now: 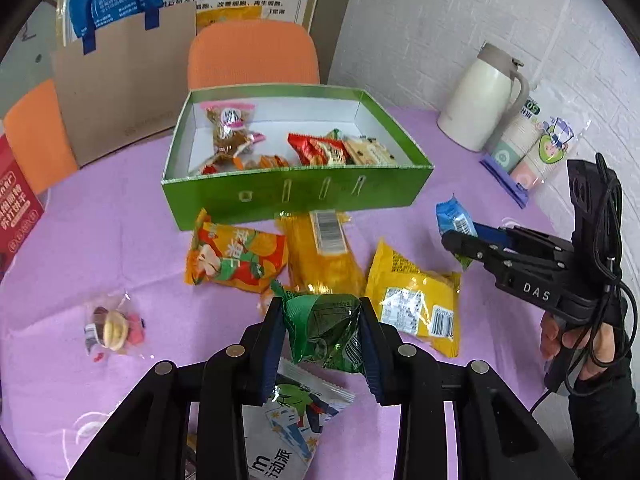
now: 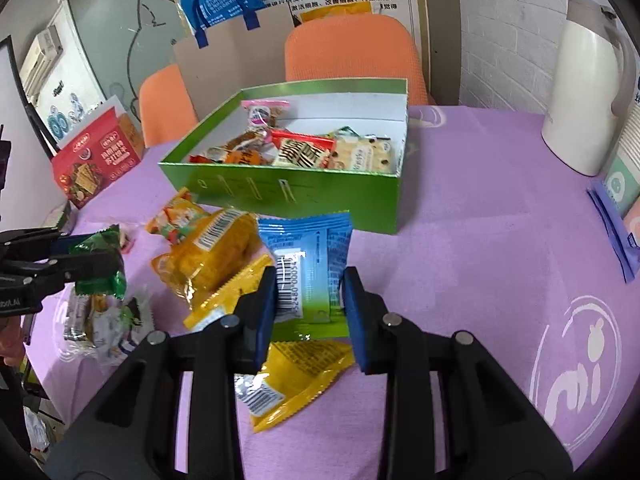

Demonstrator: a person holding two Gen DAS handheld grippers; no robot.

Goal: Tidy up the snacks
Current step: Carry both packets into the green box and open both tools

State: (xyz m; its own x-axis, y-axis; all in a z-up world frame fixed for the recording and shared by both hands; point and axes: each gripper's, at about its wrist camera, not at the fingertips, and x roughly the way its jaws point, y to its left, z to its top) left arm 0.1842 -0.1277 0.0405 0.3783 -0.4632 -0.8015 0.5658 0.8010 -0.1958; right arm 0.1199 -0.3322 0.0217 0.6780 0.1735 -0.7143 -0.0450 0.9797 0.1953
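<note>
A green snack packet [image 1: 324,330] is pinched between the pads of the left gripper [image 1: 322,332], lifted above the purple tablecloth [image 1: 100,240]. A blue snack packet [image 2: 306,268] is clamped in the right gripper [image 2: 308,300], its barcode turned toward the camera. Only the left wrist view shows a small clear-wrapped sweet [image 1: 112,328] lying alone near the table's left edge, and the letters "DAS" on the right gripper's side. Only the right wrist view shows a red cracker box [image 2: 98,160] whole, by the far left edge. Yellow packets [image 1: 412,300] and an orange packet [image 1: 236,258] lie between the grippers and the open green box [image 1: 296,196], which is partly filled with snacks. A white jug [image 1: 480,100] stands at the far right. Poster text behind cannot be read reliably.
</note>
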